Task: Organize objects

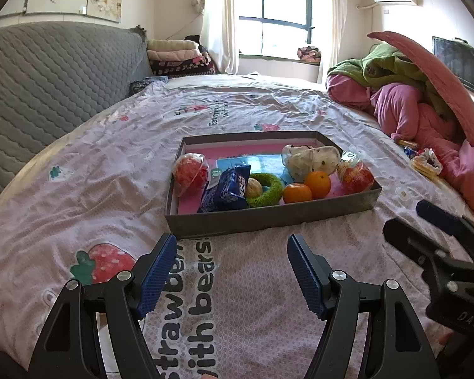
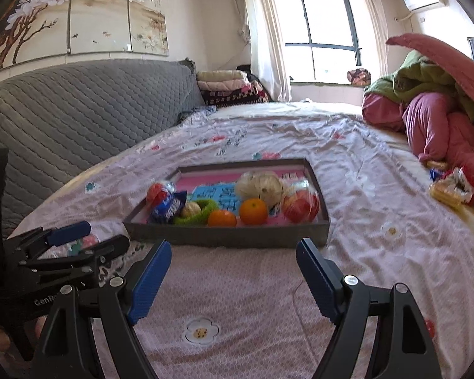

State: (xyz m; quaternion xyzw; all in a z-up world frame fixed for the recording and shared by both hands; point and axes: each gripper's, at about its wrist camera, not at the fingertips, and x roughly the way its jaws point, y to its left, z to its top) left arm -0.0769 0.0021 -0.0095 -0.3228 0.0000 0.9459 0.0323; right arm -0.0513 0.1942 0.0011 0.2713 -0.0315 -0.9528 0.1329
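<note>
A shallow grey tray (image 1: 268, 218) with a pink floor lies on the bed sheet just ahead of both grippers. It holds a wrapped red apple (image 1: 189, 172), a blue snack pack (image 1: 227, 186), a green ring (image 1: 270, 189) around a small pale fruit (image 1: 253, 188), two oranges (image 1: 317, 183), a second wrapped apple (image 1: 355, 175) and a white netted bundle (image 1: 309, 159). My left gripper (image 1: 231, 243) is open and empty, just short of the tray's near wall. My right gripper (image 2: 234, 246) is also open and empty, facing the same tray (image 2: 224, 237). Each gripper shows at the edge of the other's view.
Several loose snack packets (image 2: 448, 186) lie at the right by a heap of pink and green bedding (image 1: 426, 110). A grey quilted headboard (image 1: 47, 79) rises on the left. Folded blankets (image 1: 177, 57) are stacked by the window. The strawberry-print sheet (image 1: 110, 189) surrounds the tray.
</note>
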